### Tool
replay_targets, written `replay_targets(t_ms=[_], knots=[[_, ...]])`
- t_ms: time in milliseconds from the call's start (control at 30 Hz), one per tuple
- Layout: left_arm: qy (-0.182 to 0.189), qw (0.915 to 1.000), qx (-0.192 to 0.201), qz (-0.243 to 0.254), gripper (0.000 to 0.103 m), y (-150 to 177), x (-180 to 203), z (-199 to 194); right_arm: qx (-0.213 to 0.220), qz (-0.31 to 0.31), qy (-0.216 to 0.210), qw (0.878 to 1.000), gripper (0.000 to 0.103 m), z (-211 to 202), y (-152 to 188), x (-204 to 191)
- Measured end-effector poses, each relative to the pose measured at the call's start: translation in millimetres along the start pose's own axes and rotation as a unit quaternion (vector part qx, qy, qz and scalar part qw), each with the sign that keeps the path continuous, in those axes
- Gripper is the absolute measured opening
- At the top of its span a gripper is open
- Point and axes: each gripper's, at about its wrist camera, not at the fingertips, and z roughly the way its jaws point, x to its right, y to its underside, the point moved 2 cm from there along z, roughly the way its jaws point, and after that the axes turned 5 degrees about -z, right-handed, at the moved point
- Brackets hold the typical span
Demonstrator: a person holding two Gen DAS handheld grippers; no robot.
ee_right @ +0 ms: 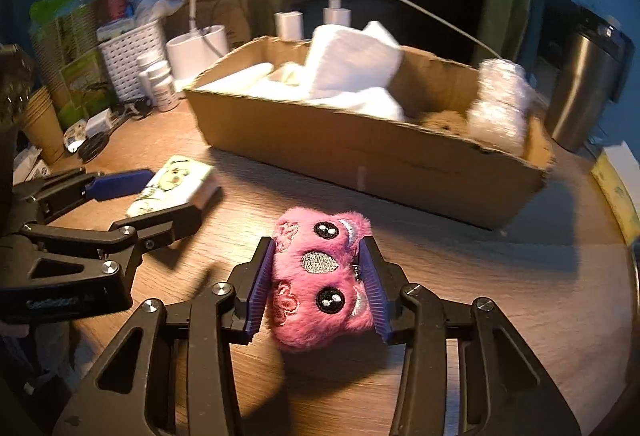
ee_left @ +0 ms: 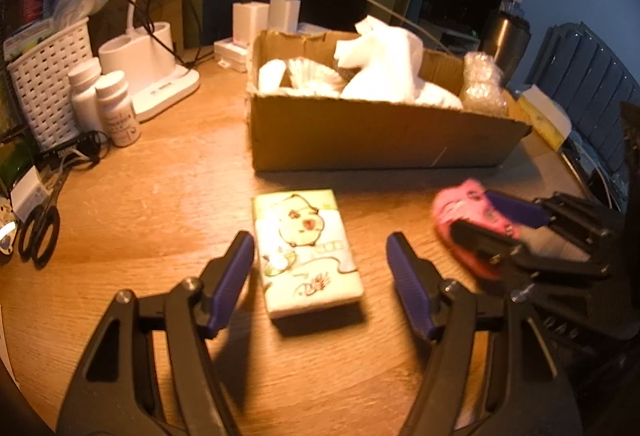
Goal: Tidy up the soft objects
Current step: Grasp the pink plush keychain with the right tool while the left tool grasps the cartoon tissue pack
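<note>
A pink plush toy (ee_right: pixel 320 284) with embroidered eyes lies on the wooden table, and my right gripper (ee_right: pixel 317 248) is shut on it, a purple pad pressing into each furry side. The left wrist view shows the same plush (ee_left: pixel 452 204) and right gripper (ee_left: pixel 472 210) at the right. My left gripper (ee_left: pixel 319 248) stands open around a cartoon-printed tissue pack (ee_left: pixel 308 268); its pads do not press on the pack. From the right wrist view that left gripper (ee_right: pixel 176 192) straddles the pack (ee_right: pixel 172 180). Behind both stands a cardboard box (ee_left: pixel 360 140) holding white cloths (ee_left: pixel 384 64) and a bubble-wrap roll (ee_left: pixel 482 84).
At the left stand a white woven basket (ee_left: pixel 48 84), two pill bottles (ee_left: pixel 116 108), a white lamp base (ee_left: pixel 152 68) and scissors (ee_left: pixel 38 236). Chargers with a cable (ee_left: pixel 284 12) sit behind the box. A steel bin (ee_right: pixel 580 84) stands at the far right, near the table's curved edge.
</note>
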Motion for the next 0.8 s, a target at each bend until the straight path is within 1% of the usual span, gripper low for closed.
replay_targets(t_ms=[167, 200, 233, 267, 467, 633, 800], knots=[[-0.008, 0.9998, -0.010, 0.013, 0.069, 1.0, 6.2, 6.3, 0.008, 0.019, 0.009, 1.000, 0.045, -7.7, 5.8, 18.5], [-0.006, 0.9998, -0.009, 0.014, 0.063, 0.9, 6.4, 6.2, 0.010, 0.021, 0.011, 1.000, 0.045, -9.5, 7.1, 21.1], [-0.006, 0.9998, -0.011, 0.016, 0.050, 1.1, 6.5, 6.6, 0.011, 0.024, 0.013, 1.000, 0.045, -10.7, 7.7, 23.3], [-0.007, 0.9997, -0.015, 0.018, 0.049, 1.7, 6.7, 7.8, 0.013, 0.027, 0.015, 0.999, 0.045, -12.3, 8.4, 25.6], [0.012, 0.9994, -0.015, 0.030, 0.048, 8.1, 14.0, 1.6, 0.024, 0.033, 0.020, 0.999, 0.045, -23.1, 11.1, 30.4], [0.031, 0.9990, -0.002, 0.033, 0.048, 12.9, 21.4, -13.3, 0.034, 0.028, 0.024, 0.999, 0.045, -34.0, 9.9, 27.8], [0.044, 0.9978, 0.026, 0.041, 0.048, 10.1, 29.8, -36.2, 0.048, 0.023, 0.030, 0.998, 0.045, -47.8, 8.2, 24.7]])
